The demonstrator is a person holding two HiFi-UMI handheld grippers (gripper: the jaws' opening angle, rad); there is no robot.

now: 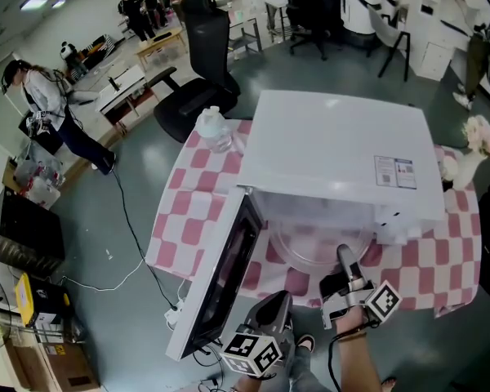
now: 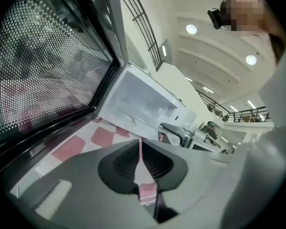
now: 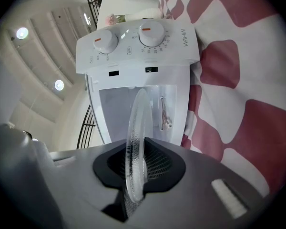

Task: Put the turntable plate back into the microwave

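The white microwave (image 1: 335,149) stands on a pink-and-white checked tablecloth (image 1: 188,186), and its door (image 1: 220,276) hangs wide open to the left. My right gripper (image 1: 343,256) is shut on the rim of the clear glass turntable plate (image 1: 314,247), which lies level at the mouth of the cavity. In the right gripper view the plate (image 3: 136,142) shows edge-on between the pads, in front of the cavity (image 3: 119,113). My left gripper (image 1: 279,299) hovers just below the open door with its jaws shut on nothing. The left gripper view has the door glass (image 2: 47,70) close on the left.
A clear water bottle (image 1: 215,129) stands on the table left of the microwave. A vase of pale flowers (image 1: 474,149) is at the table's right end. A black office chair (image 1: 200,64) sits behind the table. A person (image 1: 49,104) works at far left, and a cable (image 1: 131,227) runs across the floor.
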